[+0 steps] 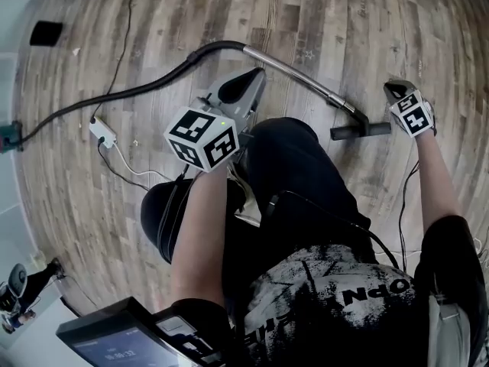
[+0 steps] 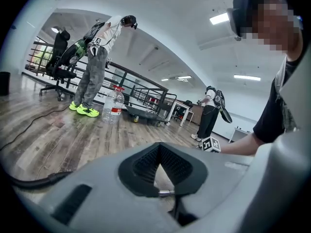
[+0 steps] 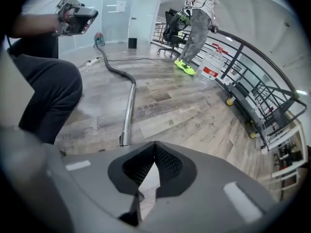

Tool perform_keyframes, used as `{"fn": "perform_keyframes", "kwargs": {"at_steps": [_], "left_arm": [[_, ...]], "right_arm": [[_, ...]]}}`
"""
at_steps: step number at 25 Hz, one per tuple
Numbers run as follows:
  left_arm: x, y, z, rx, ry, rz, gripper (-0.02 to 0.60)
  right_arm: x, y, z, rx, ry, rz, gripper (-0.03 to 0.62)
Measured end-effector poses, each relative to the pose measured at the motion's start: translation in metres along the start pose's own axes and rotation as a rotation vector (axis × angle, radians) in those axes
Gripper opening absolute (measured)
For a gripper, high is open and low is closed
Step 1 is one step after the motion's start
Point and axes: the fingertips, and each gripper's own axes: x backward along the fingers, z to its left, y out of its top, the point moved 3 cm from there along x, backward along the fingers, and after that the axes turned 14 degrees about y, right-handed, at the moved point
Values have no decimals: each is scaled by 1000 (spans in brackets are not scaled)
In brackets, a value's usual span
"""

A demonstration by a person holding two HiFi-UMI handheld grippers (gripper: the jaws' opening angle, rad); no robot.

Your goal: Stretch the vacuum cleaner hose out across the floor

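While black ribbed hose (image 1: pixel 145 89), chrome wand (image 1: pixel 294 75) lie bent on floor (image 1: pixel 321 21): left gripper (image 1: pixel 246 81), right gripper (image 1: pixel 395 90) pinched closed, empty. Between grasps, seemingly; next: reopen, regrip wand, pull straight.

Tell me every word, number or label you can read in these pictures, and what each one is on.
"OPN": big pale letters, seen upside down, on the person's black shirt; the print around them is unreadable.
Tablet screen: small digits, too blurred to read.
Water bottle: red label, too small to read.
Marker cubes: black-and-white squares only, no words.
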Motion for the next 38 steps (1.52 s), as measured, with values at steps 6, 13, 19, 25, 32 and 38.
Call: {"fn": "perform_keyframes", "kwargs": {"at_steps": [6, 13, 19, 25, 32, 38], "left_arm": [[9, 5, 22, -19, 22, -13, 0], [35, 31, 88, 44, 36, -53, 0], [98, 116, 115, -8, 58, -49, 0], [199, 270, 90, -2, 57, -106, 0], [352, 430, 77, 51, 138, -269, 0], [449, 501, 72, -76, 216, -376, 0]], "right_arm": [[-33, 42, 30, 52, 48, -38, 6], [-39, 149, 54, 64, 93, -124, 6], [53, 311, 90, 94, 124, -292, 6], [213, 480, 166, 144, 380, -534, 6], [400, 649, 253, 260, 472, -719, 6], [480, 727, 304, 334, 542, -826, 6]]}}
